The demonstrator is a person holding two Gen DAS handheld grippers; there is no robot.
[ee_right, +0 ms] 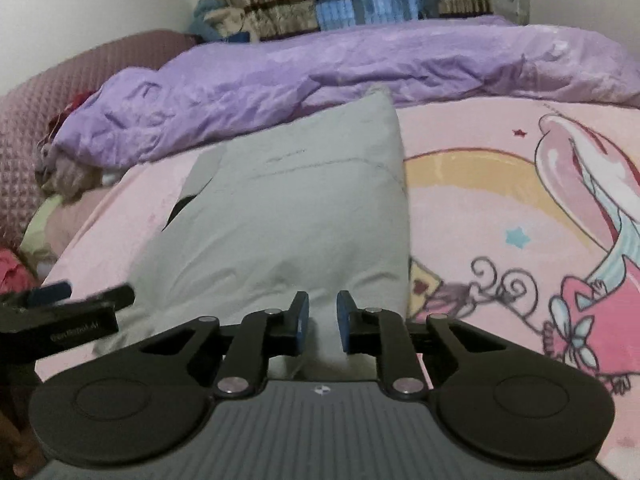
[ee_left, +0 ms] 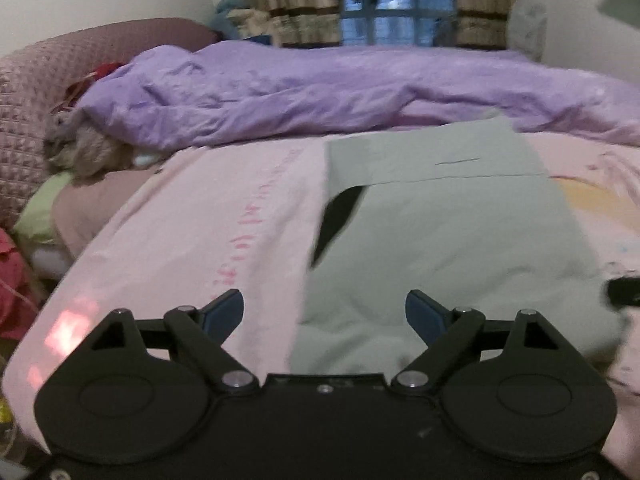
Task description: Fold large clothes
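A pale grey-green garment [ee_left: 448, 236] lies partly folded on the pink bed sheet [ee_left: 208, 236], with a dark opening on its left side. My left gripper [ee_left: 324, 314] is open and empty, hovering over the garment's near left edge. In the right wrist view the garment [ee_right: 288, 216] rises as a ridge toward my right gripper [ee_right: 322, 322], whose jaws stand narrowly apart around a fold of its near edge. The left gripper [ee_right: 80, 300] shows at the left of that view, beside the garment.
A crumpled purple duvet [ee_left: 320, 92] lies across the far side of the bed. A quilted mauve headboard [ee_left: 44, 92] and pillows are at the left. The sheet has a pink cartoon print [ee_right: 580, 220] at the right. Curtains and a window [ee_left: 396, 4] stand behind.
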